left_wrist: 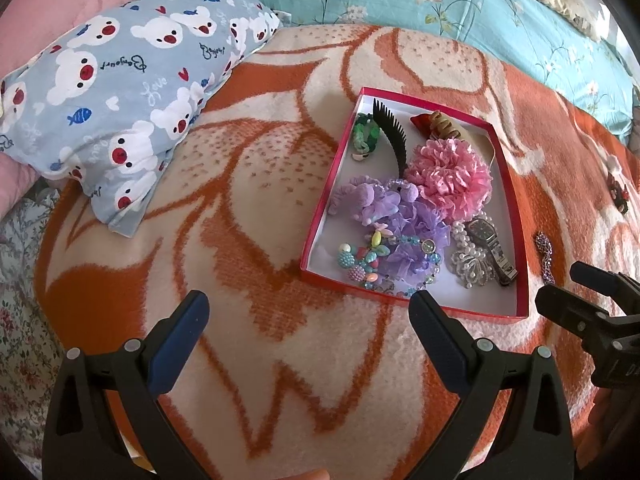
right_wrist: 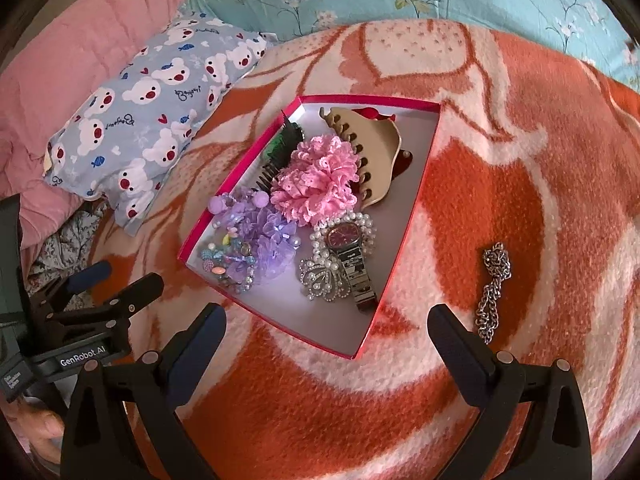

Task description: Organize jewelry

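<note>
While both grippers hang above the orange-and-cream blanket (right_wrist: 500, 152), neither one holds anything: the left gripper (left_wrist: 308, 312) has its fingers spread wide over bare blanket just in front of the red box (left_wrist: 316, 236), and the right gripper (right_wrist: 326, 328) is likewise spread, its left finger near the box's front corner and its right finger (right_wrist: 460, 340) just beside the lower end of a silver chain (right_wrist: 494, 292). That chain lies loose on the blanket, outside the box and to its right, apart from the box wall. Inside the box: a pink ruffled scrunchie (right_wrist: 318, 180) in the middle, a purple scrunchie (right_wrist: 264, 240) toward the front left, a beaded pastel bracelet (left_wrist: 374, 256) at the front left corner, a wristwatch (right_wrist: 348, 256) with a dark red face and metal band lying on a pearl piece (right_wrist: 360, 220), and a rhinestone brooch (right_wrist: 322, 280) touching the watch band. A black comb (left_wrist: 394, 136) and something green (left_wrist: 366, 134) sit at the back left; a beige claw clip (right_wrist: 376, 156) over something red at the back right. Front right corner of the box floor is bare. A small dark red item (left_wrist: 618, 192) lies on the blanket well to the right of the box, too small to identify. A blue bear-print pillow (left_wrist: 120, 108) sits to the left of the box, apart from it. From the right wrist view the left gripper shows at the lower left with a hand (right_wrist: 36, 432) under it.
</note>
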Demonstrator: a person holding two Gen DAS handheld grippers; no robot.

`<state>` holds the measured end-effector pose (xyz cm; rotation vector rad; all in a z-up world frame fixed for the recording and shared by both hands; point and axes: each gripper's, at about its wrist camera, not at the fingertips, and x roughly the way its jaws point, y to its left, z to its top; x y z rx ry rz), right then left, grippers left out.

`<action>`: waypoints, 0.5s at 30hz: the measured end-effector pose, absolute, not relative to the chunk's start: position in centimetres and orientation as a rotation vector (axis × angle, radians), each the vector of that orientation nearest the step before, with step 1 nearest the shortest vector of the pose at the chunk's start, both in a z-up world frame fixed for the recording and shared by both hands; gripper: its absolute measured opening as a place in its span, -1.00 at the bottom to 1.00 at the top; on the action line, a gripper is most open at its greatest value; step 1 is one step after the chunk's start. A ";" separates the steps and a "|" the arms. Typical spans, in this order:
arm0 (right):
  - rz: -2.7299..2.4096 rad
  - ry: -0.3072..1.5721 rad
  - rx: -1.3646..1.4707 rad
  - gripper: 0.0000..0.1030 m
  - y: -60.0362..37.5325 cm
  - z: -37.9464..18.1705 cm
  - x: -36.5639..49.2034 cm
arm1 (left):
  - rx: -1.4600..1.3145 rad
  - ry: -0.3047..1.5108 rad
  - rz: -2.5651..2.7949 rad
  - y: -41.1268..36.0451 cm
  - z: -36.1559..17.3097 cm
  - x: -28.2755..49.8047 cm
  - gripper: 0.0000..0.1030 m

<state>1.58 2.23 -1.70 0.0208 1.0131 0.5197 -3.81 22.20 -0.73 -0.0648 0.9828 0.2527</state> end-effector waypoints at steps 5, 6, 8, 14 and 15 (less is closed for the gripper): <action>0.521 1.021 0.029 0.97 2.2 -1.7 1.6 | -0.066 0.984 0.253 22.2 -0.7 -3.8 0.96; 0.521 1.021 0.028 0.97 2.2 -1.7 1.6 | -0.067 0.984 0.253 22.3 -0.7 -3.8 0.96; 0.525 1.020 0.029 0.97 2.2 -1.8 1.6 | -0.065 0.983 0.252 22.4 -0.8 -3.8 0.96; 0.529 1.019 0.031 0.97 2.2 -1.8 1.6 | -0.065 0.987 0.248 22.4 -0.8 -3.7 0.96; 0.530 1.018 0.031 0.97 2.3 -1.8 1.6 | -0.065 0.989 0.248 22.4 -0.8 -3.7 0.96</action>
